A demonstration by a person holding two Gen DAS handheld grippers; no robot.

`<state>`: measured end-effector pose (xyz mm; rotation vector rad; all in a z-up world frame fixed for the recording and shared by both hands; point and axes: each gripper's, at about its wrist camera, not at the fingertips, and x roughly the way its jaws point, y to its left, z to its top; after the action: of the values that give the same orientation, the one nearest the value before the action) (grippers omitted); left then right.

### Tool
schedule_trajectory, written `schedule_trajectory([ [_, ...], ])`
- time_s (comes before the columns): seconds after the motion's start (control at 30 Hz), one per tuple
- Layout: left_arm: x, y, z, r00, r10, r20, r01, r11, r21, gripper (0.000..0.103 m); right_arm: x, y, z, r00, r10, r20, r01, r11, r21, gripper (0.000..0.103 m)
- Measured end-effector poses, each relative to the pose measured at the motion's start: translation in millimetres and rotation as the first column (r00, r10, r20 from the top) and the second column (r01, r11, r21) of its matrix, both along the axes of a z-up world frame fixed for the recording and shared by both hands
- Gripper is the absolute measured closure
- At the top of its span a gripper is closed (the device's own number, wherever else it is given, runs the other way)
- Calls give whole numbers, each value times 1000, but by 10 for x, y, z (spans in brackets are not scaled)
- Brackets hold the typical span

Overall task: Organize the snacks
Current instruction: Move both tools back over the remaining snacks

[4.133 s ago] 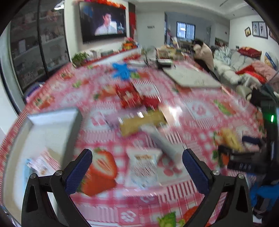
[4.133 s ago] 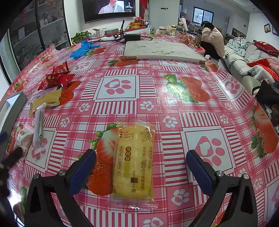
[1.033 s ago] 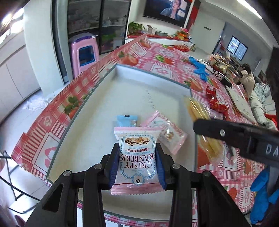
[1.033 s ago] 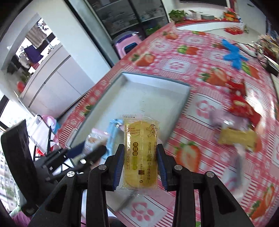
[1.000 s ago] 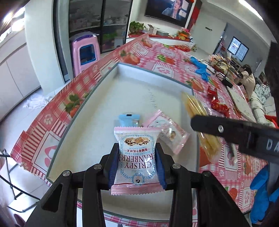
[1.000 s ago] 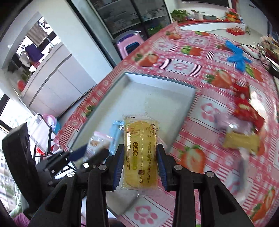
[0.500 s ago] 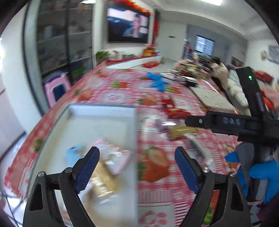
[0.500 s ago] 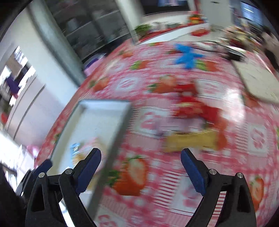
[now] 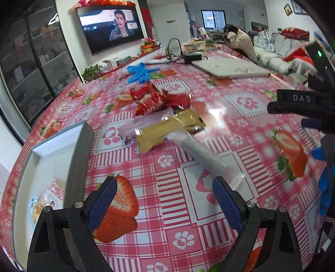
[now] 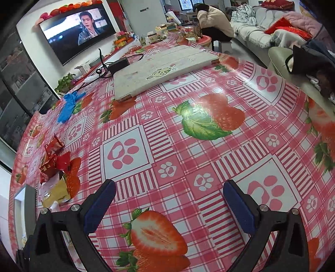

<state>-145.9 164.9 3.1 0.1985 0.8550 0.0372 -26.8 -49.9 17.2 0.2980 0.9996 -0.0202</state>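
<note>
In the left wrist view my left gripper [image 9: 165,198] hovers over the strawberry tablecloth, jaws opening, nothing between them. The grey tray [image 9: 77,154] lies to its left with snack packets [image 9: 48,200] inside. Ahead lie a long silver packet [image 9: 201,152], a gold packet [image 9: 169,129], a pale pink packet [image 9: 146,123] and red packets [image 9: 155,100]. The silver packet's near end lies just beyond the right fingertip. My right gripper [image 10: 169,200] stands open and empty over bare cloth. Far to its left are the red packets [image 10: 54,161], the gold packet [image 10: 56,192] and the tray's corner [image 10: 27,200].
Blue gloves [image 9: 140,72] and a white flat pad [image 10: 159,71] with a black adapter and cable [image 10: 119,61] lie further back. A person sits at the table's far end [image 10: 211,18]. The other gripper's body [image 9: 301,102] and a blue-gloved hand [image 9: 324,188] fill the left view's right edge.
Both grippers let go of their packets over the tray, opened wide, and swung right, away from the tray and back over the table. The cranberry and yellow packets are no longer between the jaws.
</note>
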Motion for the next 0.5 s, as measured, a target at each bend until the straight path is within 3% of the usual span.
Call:
schedule_trajectory([
  [0.1,4,-6,-28,1000,-1,0,1,1000,-21,0,-37,177,-69,999,29,23,-26,992,-119,0],
  [0.2,36,55,-56,1000,-3,-27,1,998,-70,0,14,321,-149,999,41,-22,-45,970,-238,0],
  [0.3,112,235,-96,997,16,-74,-31,979,-201,0,11,325,-165,998,59,-15,-61,971,-231,0],
  [0.5,92,182,-96,996,41,-73,-54,981,-184,0,12,307,-166,998,59,-14,-60,971,-231,0],
])
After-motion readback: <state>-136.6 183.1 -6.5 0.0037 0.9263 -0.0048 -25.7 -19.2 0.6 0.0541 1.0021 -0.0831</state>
